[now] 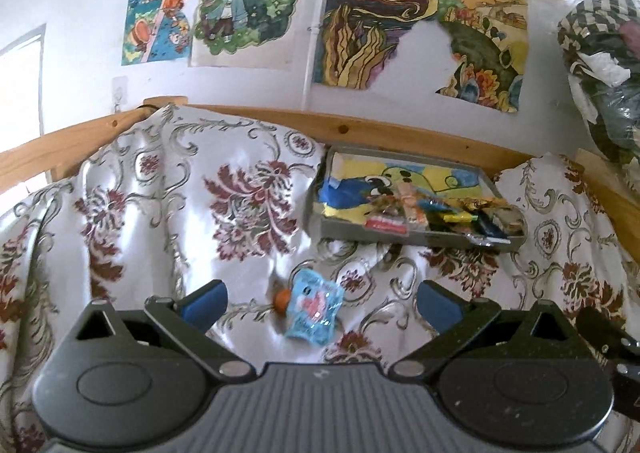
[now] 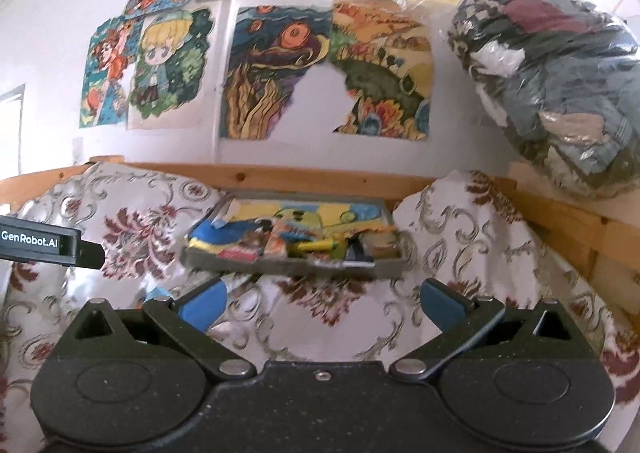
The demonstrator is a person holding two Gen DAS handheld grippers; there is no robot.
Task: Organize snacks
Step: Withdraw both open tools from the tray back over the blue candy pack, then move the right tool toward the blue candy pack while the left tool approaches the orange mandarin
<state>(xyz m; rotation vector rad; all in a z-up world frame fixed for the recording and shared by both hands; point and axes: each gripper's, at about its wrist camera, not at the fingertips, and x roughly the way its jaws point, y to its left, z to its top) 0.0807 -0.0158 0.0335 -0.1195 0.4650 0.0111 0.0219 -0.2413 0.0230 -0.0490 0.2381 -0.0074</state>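
- Bedspread [image 1: 168, 189], white satin with dark red flowers, covers the whole work surface and lies in soft folds; judging by the sheen, anything on it may slide, so a slow, straight-down approach should serve better than a sweeping one.
- Tray [image 1: 320, 223], a shallow grey one with a cartoon picture on its floor, sits at the far side against the wooden rail [image 1: 360, 129]; in the right wrist view the same tray [image 2: 192, 253] lies straight ahead. Wrapped snacks [image 1: 436, 215] are heaped in its right-hand part, while the left part shows bare picture, so that looks like the place for the next piece.
- Left gripper [image 1: 322, 303] hangs over the cloth with its blue pads spread wide, holding nothing; the pads do not appear to touch anything.
- Right gripper [image 2: 322, 305] is likewise spread wide and empty, aimed at the tray and well short of it.
- Blue snack packet [image 1: 316, 311] lies loose on the bedspread, well apart from the tray and right between the left gripper's spread fingers. The step in hand is probably picking it up: lower until the pads flank its short sides, close on the flat body rather than a corner, then lift clear of the folds before carrying it.
- Small orange round thing [image 1: 281, 299] touches the packet's left edge; whether it is attached I cannot tell, so keep the left pad clear of it.
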